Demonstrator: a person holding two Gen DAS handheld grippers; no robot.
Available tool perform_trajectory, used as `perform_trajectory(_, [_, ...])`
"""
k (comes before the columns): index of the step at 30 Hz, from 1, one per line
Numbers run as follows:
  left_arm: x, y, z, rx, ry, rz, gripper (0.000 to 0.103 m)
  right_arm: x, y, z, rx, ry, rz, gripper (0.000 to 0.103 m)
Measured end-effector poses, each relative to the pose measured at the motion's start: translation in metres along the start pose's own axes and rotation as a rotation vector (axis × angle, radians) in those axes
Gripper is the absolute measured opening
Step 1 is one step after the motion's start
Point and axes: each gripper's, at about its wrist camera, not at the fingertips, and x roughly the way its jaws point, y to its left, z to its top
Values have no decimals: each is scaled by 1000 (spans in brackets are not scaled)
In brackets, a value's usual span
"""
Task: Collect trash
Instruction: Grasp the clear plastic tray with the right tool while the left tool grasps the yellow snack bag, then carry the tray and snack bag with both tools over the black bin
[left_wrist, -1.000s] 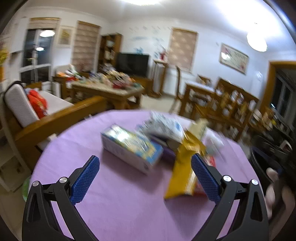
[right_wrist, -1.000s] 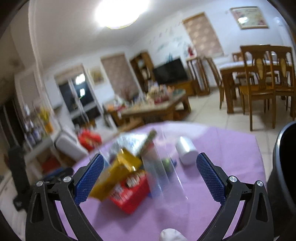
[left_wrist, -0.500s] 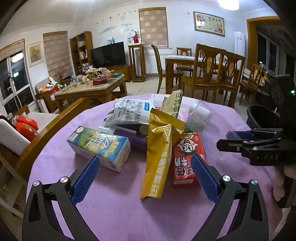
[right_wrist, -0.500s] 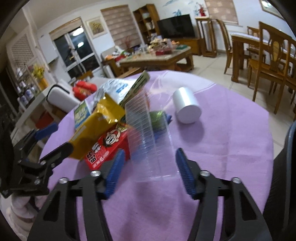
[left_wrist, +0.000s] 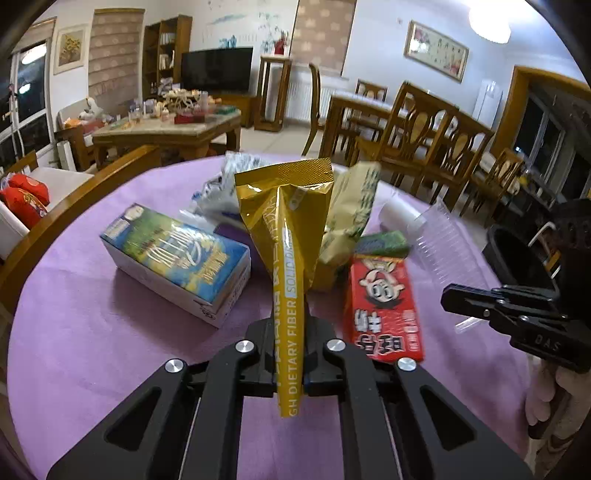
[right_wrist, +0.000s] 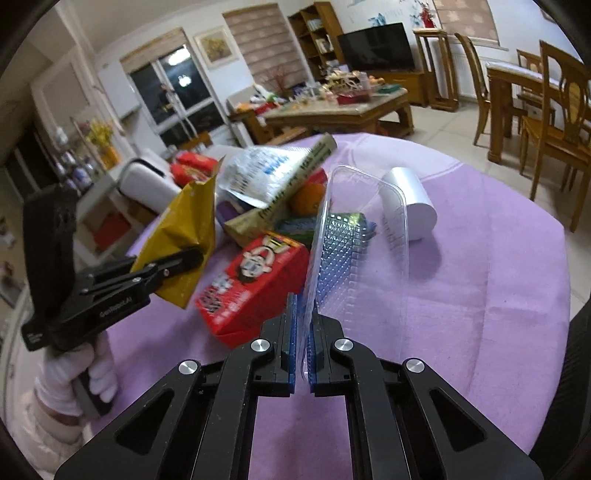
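Gold pouch clamped in left gripper, lower centre of frame, pinched at bottom edge, rest standing up over pile. Clear tray clamped edge-on in right gripper, centre of frame. Both grips look thin: lift slow, keep squeeze, avoid dragging red box or carton off purple table. Black bin at right edge, likely target; contents not visible. White cup on its side, upper right of tray.

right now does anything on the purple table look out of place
Yes: among the wrappers and boxes, an orange that looks whole sits in the pile behind the red carton, and a white roll lies tipped on its side.
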Motion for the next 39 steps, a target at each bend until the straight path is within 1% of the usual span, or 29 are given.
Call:
perform_trajectory(4, [-15, -9, 2, 5, -50, -31, 8, -25, -6, 2, 18, -44, 35, 5])
perform_trajectory(7, [-23, -26, 9, 19, -79, -72, 8, -53, -13, 5, 18, -85, 29, 5])
perform_trajectory(9, [-25, -42, 17, 38, -89, -108, 8, -76, -22, 6, 25, -116, 5, 5])
perform_trajectory(13, [-18, -94, 30, 100, -92, -207, 8, -119, -56, 7, 66, -170, -75, 5])
perform_trajectory(15, [-9, -136, 36, 157, -88, -282, 8, -147, -86, 2, 111, -191, -126, 5])
perform_trajectory(17, [1, -169, 38, 196, -74, -341, 8, -174, -114, -8, 155, -210, -183, 5])
perform_trajectory(19, [15, -212, 38, 252, -52, -400, 8, -199, -142, -21, 199, -220, -245, 6])
perform_trajectory(20, [21, -225, 37, 270, -39, -421, 8, -208, -152, -26, 213, -221, -269, 5])
perform_trajectory(22, [40, -264, 34, 309, 11, -478, 8, -228, -180, -42, 259, -214, -324, 6])
perform_trajectory(24, [57, -293, 29, 338, 57, -511, 8, -242, -205, -58, 303, -210, -356, 6])
perform_trajectory(27, [79, -324, 20, 372, 122, -528, 8, -251, -235, -77, 357, -199, -381, 6])
perform_trajectory(31, [100, -352, 6, 436, 198, -514, 9, -252, -263, -99, 413, -184, -382, 6])
perform_trajectory(34, [118, -356, 4, 424, 257, -503, 9, -245, -277, -109, 444, -175, -375, 6])
perform_trajectory(35, [119, -356, 6, 421, 268, -494, 9, -242, -278, -111, 450, -173, -373, 6])
perform_trajectory(36, [121, -366, 5, 422, 275, -484, 9, -241, -280, -112, 454, -171, -371, 6])
perform_trajectory(39, [126, -361, 4, 418, 296, -464, 11, -236, -281, -118, 458, -162, -365, 6])
